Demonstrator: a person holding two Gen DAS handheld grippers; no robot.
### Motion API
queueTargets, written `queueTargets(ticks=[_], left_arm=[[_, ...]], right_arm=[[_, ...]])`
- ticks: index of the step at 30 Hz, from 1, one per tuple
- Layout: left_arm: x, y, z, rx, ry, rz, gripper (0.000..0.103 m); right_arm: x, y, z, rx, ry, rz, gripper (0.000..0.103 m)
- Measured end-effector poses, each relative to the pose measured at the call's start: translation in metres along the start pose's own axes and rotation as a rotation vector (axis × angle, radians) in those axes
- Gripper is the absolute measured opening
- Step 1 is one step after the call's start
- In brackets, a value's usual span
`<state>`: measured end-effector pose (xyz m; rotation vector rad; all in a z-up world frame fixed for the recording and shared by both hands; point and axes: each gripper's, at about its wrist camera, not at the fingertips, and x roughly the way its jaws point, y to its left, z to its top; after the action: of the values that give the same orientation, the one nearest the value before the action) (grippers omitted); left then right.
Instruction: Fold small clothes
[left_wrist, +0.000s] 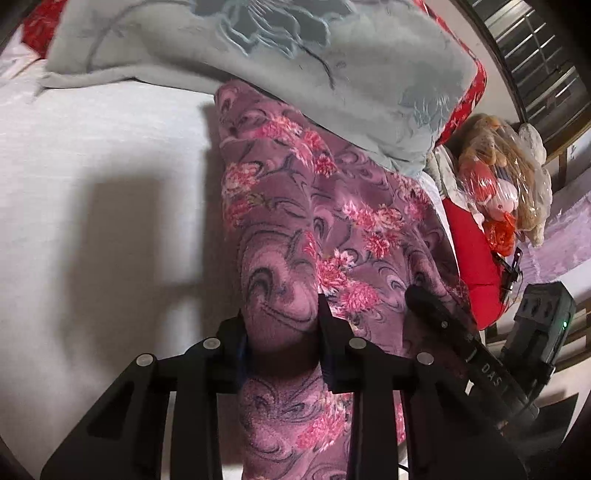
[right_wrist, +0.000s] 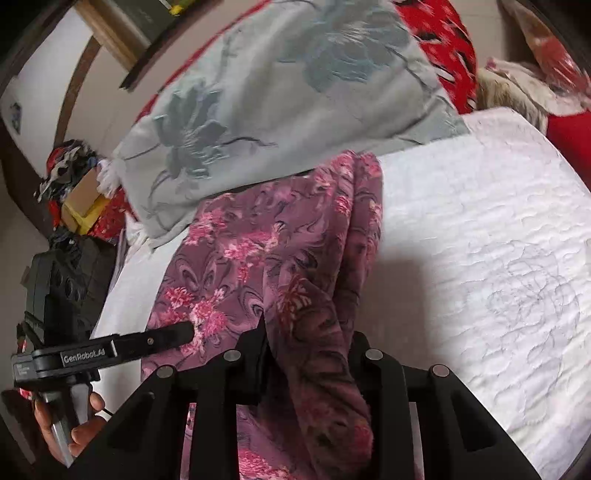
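Observation:
A purple fleece garment with pink flowers (left_wrist: 295, 206) lies stretched over the white bed; it also shows in the right wrist view (right_wrist: 258, 243). My left gripper (left_wrist: 281, 314) is shut on a bunched edge of it. My right gripper (right_wrist: 308, 332) is shut on another bunched edge of the same garment. The right gripper's finger shows in the left wrist view (left_wrist: 436, 314), and the left gripper's finger shows in the right wrist view (right_wrist: 162, 338). The two grippers are close side by side. The garment's far end runs under a grey pillow.
A grey-green embroidered pillow (left_wrist: 295, 55) lies at the far end of the white quilted mattress (right_wrist: 480, 240). Red bedding (right_wrist: 436, 40) lies behind it. A plastic bag with soft toys (left_wrist: 498, 177) sits off the bed. A cardboard box (right_wrist: 83, 203) stands beside the bed.

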<state>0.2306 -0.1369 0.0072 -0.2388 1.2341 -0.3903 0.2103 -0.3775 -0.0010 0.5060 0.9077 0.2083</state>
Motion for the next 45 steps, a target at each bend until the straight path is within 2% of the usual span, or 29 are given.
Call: queueTargets(ticks=[8,13,15,16,18,20,22,25,26,29,31,32,34,35,36,37,40,41,42,43,45], left_arm=[[-0.062,0.05,-0.024,-0.077,-0.066,0.05,0.027],[-0.074,0.082,-0.043,-0.125,-0.065,0.072,0.029],[-0.063,0.095,-0.05,-0.146,-0.03,0.106,0.032],[-0.057,0.101,-0.052,-0.153,-0.011,0.123,0.037],[-0.055,0.112,-0.057,-0.177,0.003,0.086,0.041],[-0.065,0.115,-0.059,-0.173,-0.009,0.073,0.04],[-0.081,0.109,-0.056,-0.155,-0.062,0.06,0.038],[-0.095,0.081,-0.037,-0.046,-0.147,0.067,0.041],[-0.092,0.074,-0.031,-0.018,-0.154,0.076,0.047],[-0.066,0.052,-0.002,0.072,-0.155,0.15,0.05],[-0.042,0.054,0.013,0.084,-0.128,0.212,0.05],[-0.034,0.056,0.018,0.082,-0.119,0.232,0.05],[-0.01,0.068,0.028,0.075,-0.097,0.314,0.05],[-0.005,0.071,0.03,0.077,-0.094,0.337,0.051],[0.001,0.074,0.034,0.08,-0.085,0.334,0.057],[0.0,0.079,0.035,0.073,-0.082,0.321,0.057],[-0.021,0.086,0.035,0.041,-0.065,0.26,0.056],[-0.031,0.085,0.032,0.043,-0.073,0.24,0.056],[-0.044,0.083,0.023,0.057,-0.088,0.217,0.056],[-0.053,0.08,0.014,0.074,-0.1,0.206,0.056],[-0.067,0.078,-0.013,0.098,-0.112,0.196,0.06]], right_arm=[[0.007,0.069,-0.023,-0.062,0.022,0.114,0.029],[0.02,0.104,-0.042,-0.073,0.051,0.174,0.029],[0.029,0.108,-0.053,-0.068,0.083,0.175,0.03],[0.036,0.109,-0.059,-0.072,0.105,0.162,0.031],[0.055,0.106,-0.071,-0.085,0.175,0.096,0.044],[0.051,0.094,-0.074,-0.048,0.165,0.112,0.047],[0.04,0.085,-0.069,-0.022,0.155,0.098,0.051],[0.022,0.086,-0.05,-0.035,0.069,0.054,0.051],[0.019,0.092,-0.042,-0.054,0.037,0.06,0.051],[0.031,0.11,-0.024,-0.129,0.003,0.076,0.047],[0.044,0.123,-0.019,-0.176,0.004,0.075,0.039],[0.056,0.126,-0.015,-0.199,0.003,0.056,0.033],[0.07,0.122,-0.012,-0.21,0.015,0.02,0.029],[0.086,0.115,-0.01,-0.202,0.035,-0.037,0.022],[0.099,0.111,-0.01,-0.199,0.064,-0.076,0.014],[0.109,0.103,-0.011,-0.203,0.094,-0.104,0.014],[0.106,0.095,-0.005,-0.211,0.087,-0.079,0.012],[0.099,0.095,-0.003,-0.207,0.094,-0.077,0.016],[0.092,0.096,-0.003,-0.21,0.093,-0.06,0.021],[0.082,0.099,-0.004,-0.222,0.095,-0.008,0.02],[0.06,0.105,-0.013,-0.269,0.118,0.132,0.022]])
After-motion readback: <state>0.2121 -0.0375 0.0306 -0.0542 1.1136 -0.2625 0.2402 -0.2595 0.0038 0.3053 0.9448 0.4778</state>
